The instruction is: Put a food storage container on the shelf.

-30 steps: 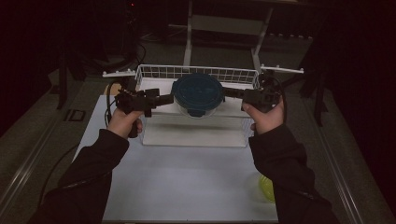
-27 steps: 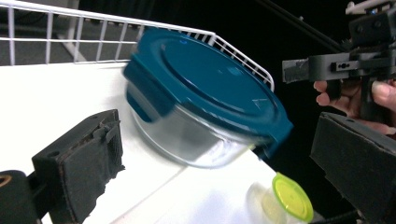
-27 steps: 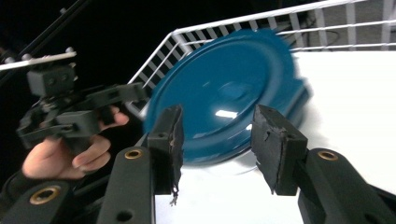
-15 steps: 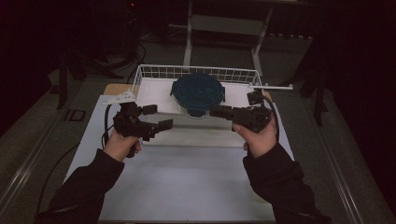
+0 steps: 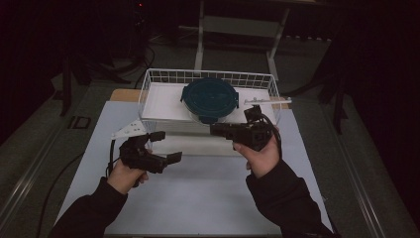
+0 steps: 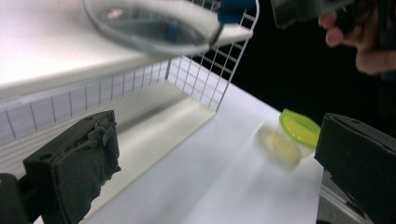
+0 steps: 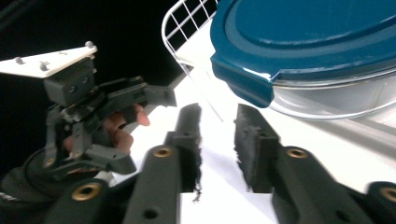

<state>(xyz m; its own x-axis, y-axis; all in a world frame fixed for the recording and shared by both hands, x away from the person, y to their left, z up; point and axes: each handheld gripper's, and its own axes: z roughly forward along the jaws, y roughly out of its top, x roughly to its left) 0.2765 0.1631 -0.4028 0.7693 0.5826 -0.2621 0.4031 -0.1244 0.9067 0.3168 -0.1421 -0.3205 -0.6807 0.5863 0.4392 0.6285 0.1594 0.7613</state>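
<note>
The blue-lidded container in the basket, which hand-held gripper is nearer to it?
Right. The right hand-held gripper sits just in front of the blue-lidded container; the left hand-held gripper is farther back toward the person, off to its left.

Your worktop [image 5: 198, 198] is covered by a pale white sheet, with grey surface showing along its left and right edges. At its far end stands a white wire basket [image 5: 148, 84] on a white board. Near your right side, a small clear cup with a lime-green lid [image 6: 294, 135] sits directly on the sheet.
</note>
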